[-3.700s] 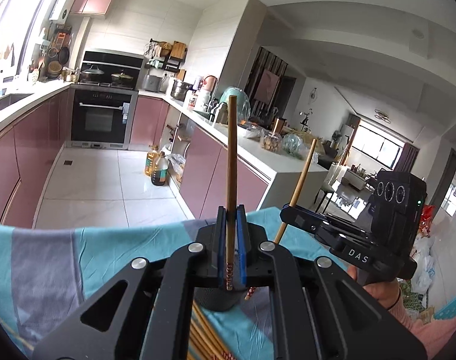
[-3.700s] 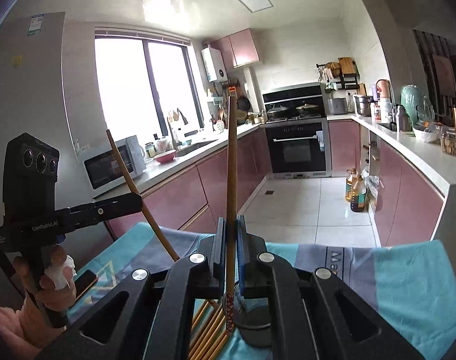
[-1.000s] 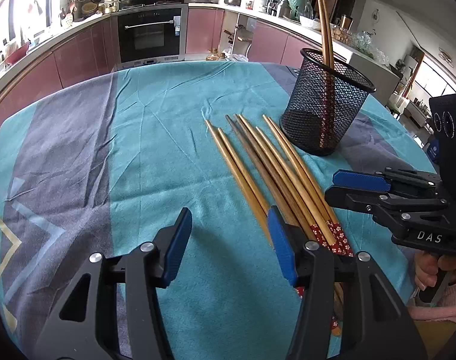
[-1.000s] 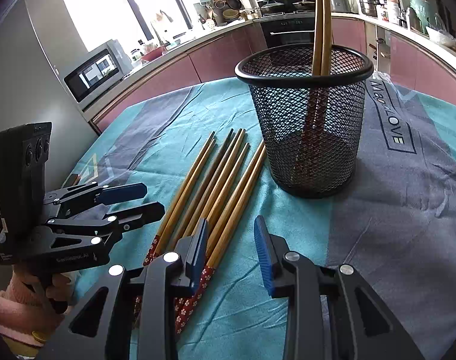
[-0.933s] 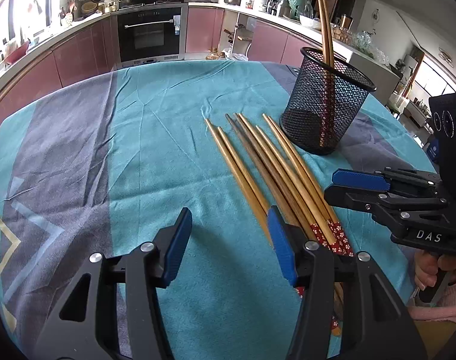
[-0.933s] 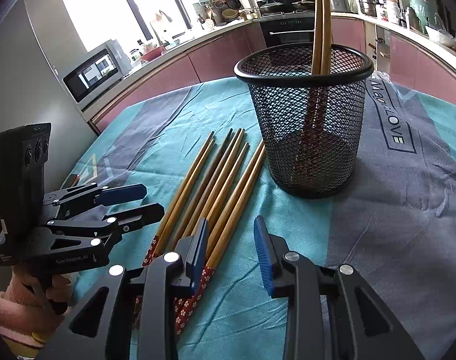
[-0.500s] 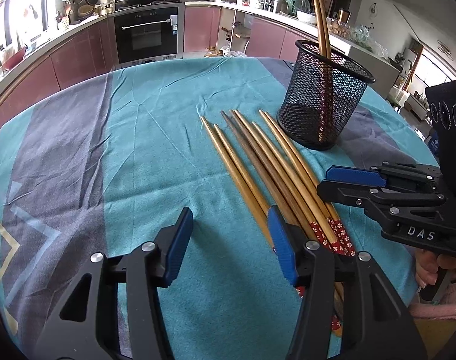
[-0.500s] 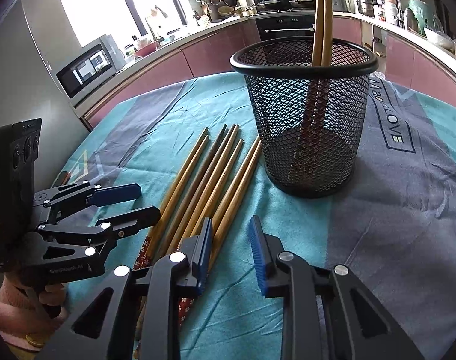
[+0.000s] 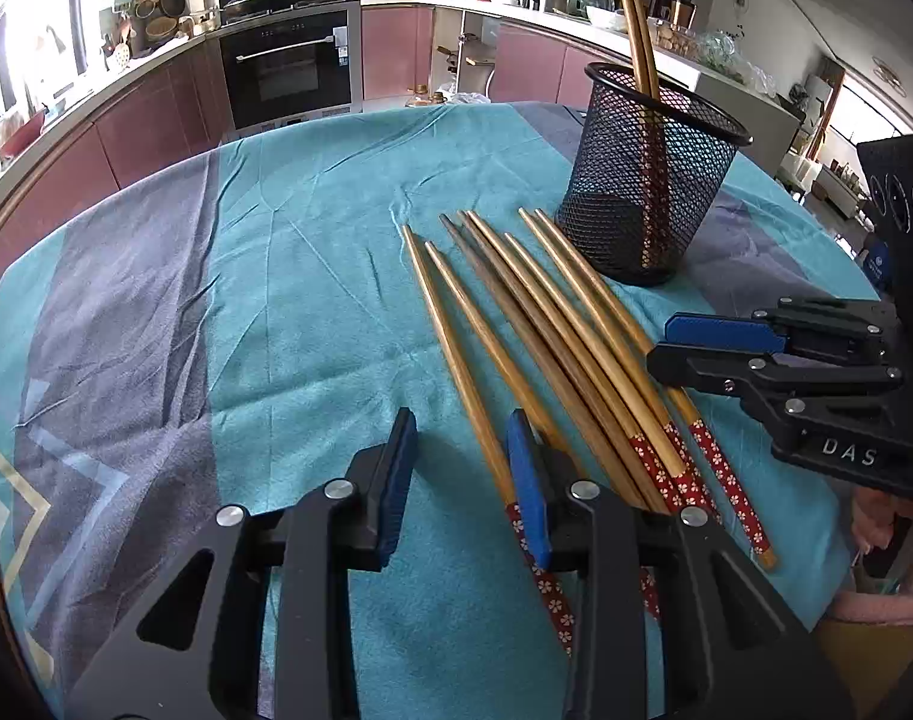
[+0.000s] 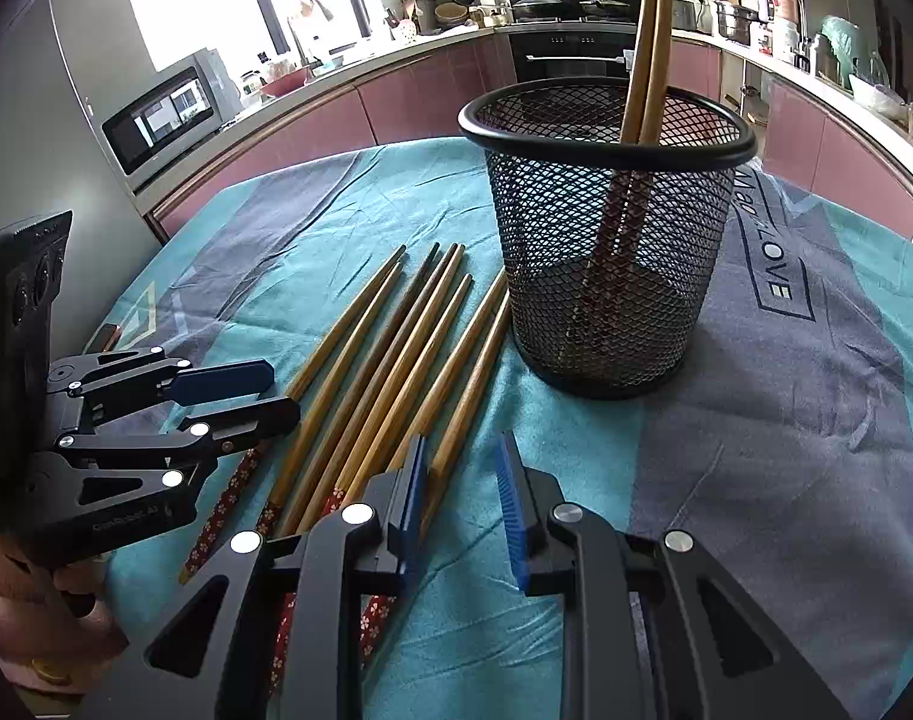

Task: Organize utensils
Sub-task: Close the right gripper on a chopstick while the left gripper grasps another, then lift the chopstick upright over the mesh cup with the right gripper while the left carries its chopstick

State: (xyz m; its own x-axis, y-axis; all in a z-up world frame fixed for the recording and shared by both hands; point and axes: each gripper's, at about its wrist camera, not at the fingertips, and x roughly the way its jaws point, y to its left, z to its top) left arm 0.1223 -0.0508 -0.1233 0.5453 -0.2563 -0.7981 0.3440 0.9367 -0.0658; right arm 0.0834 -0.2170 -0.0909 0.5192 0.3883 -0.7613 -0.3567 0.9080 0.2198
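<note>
Both claws empty, L claw (image 9: 462,450) w/ R claw (image 10: 459,480) open, low over chopsticks (image 9: 516,324).

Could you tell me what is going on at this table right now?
A person is sorting chopsticks with a handheld gripper in each hand. Two chopsticks stand in the black mesh cup; seven more lie side by side on the teal cloth beside it. The left gripper and the right gripper are both open and empty, low over the patterned ends of the row.
</note>
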